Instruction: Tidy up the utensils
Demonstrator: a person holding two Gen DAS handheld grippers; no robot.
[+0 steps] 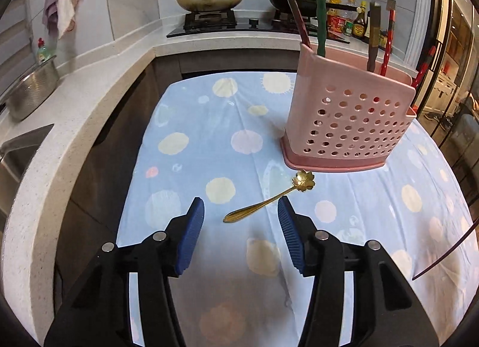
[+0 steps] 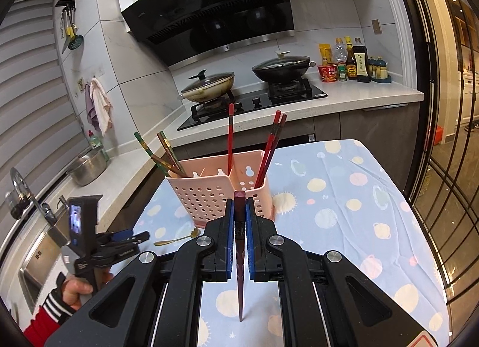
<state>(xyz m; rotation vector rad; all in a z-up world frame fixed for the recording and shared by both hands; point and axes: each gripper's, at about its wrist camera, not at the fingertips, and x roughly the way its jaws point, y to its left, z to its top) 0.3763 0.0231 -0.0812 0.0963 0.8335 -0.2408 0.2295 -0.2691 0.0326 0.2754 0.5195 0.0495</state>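
A pink perforated utensil holder [image 1: 348, 125] stands on the blue dotted tablecloth [image 1: 191, 161] and holds several chopsticks. It also shows in the right wrist view [image 2: 206, 194]. A gold flower-shaped spoon [image 1: 269, 197] lies flat in front of the holder; it also shows in the right wrist view [image 2: 176, 238]. My left gripper [image 1: 241, 212] is open, its tips on either side of the spoon's handle, a little above the cloth. My right gripper [image 2: 239, 212] is shut on a dark maroon chopstick [image 2: 240, 257], held high above the table in front of the holder. The left gripper [image 2: 131, 237] shows at lower left in the right wrist view.
A white counter [image 1: 77, 125] runs along the left with a steel bowl [image 1: 33, 89] and a sink [image 2: 39, 260]. A stove with two lidded pans [image 2: 239, 77] and sauce bottles [image 2: 356, 62] stands behind the table. Glass doors [image 2: 443, 167] are on the right.
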